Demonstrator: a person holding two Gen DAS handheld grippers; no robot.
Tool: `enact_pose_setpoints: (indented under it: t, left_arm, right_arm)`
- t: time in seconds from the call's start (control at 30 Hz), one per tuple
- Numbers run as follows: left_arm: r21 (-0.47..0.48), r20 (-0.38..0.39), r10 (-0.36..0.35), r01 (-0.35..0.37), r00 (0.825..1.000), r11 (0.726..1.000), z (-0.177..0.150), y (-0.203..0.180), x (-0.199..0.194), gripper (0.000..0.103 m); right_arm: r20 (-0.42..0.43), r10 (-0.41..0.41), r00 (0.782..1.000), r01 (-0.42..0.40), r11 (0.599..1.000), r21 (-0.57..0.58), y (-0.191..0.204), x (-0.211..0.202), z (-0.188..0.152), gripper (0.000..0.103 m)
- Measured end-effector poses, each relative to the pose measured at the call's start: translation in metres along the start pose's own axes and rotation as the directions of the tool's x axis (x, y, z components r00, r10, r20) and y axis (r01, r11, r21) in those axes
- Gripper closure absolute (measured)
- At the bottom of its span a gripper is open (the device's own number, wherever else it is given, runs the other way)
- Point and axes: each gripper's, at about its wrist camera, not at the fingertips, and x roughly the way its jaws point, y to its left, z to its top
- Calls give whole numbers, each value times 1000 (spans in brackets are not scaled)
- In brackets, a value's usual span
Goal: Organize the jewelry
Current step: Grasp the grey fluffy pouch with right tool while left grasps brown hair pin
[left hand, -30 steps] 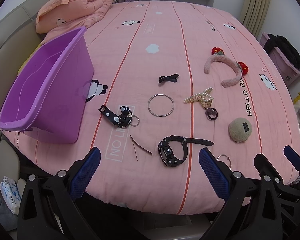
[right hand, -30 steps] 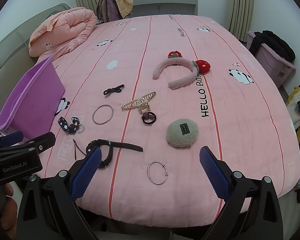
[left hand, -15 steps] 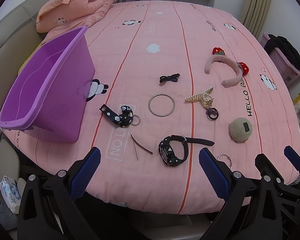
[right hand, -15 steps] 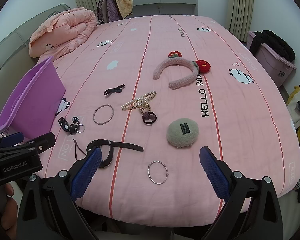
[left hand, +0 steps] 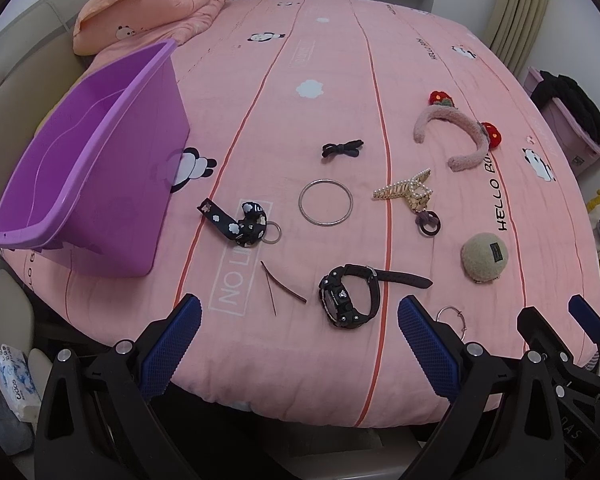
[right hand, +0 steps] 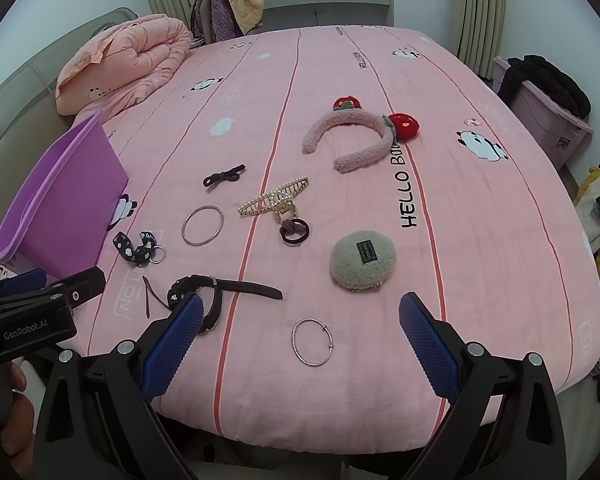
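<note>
Jewelry lies scattered on the pink bed (left hand: pixel 420 52). A black watch (left hand: pixel 350 294) lies nearest my left gripper (left hand: pixel 298 344), which is open and empty at the bed's near edge. A thin silver bangle (right hand: pixel 313 342) lies just ahead of my right gripper (right hand: pixel 300 344), also open and empty. Farther out are a large silver bangle (left hand: pixel 326 202), a pearl hair claw (left hand: pixel 406 192), a dark hair tie (left hand: pixel 428 223), a black patterned strap with a ring (left hand: pixel 242 222), a brown hairpin (left hand: pixel 280 286), a black bow tie (left hand: pixel 342 148) and a pink headband (left hand: pixel 456 140).
A purple plastic tub (left hand: pixel 88 184) stands at the bed's left, tilted. A round beige pouch (left hand: pixel 484 257) lies to the right. A folded peach quilt (left hand: pixel 156 12) sits at the far left. A pink bin with black clothes (right hand: pixel 548 100) stands right of the bed.
Both grippers have drifted very slightly; nothing on the bed has moved, and both stay open and empty.
</note>
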Motion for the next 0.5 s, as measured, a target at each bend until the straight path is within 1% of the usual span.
enact_pose_setpoints:
  t: [0.2, 0.37, 0.5]
  left_arm:
    - [-42, 30, 18, -16, 999, 999, -11, 28, 20, 6]
    - [-81, 10, 13, -13, 1000, 997, -25, 48, 45, 6]
    - [-97, -28, -25, 22, 999, 995, -33, 50, 65, 6]
  right_arm:
    - [-17, -13, 1000, 13, 999, 33, -21, 19, -7, 9]
    - [-44, -12, 999, 16, 997, 74, -43, 41, -11, 9]
    - [-61, -20, 998, 25, 995, 92, -58, 57, -13, 9]
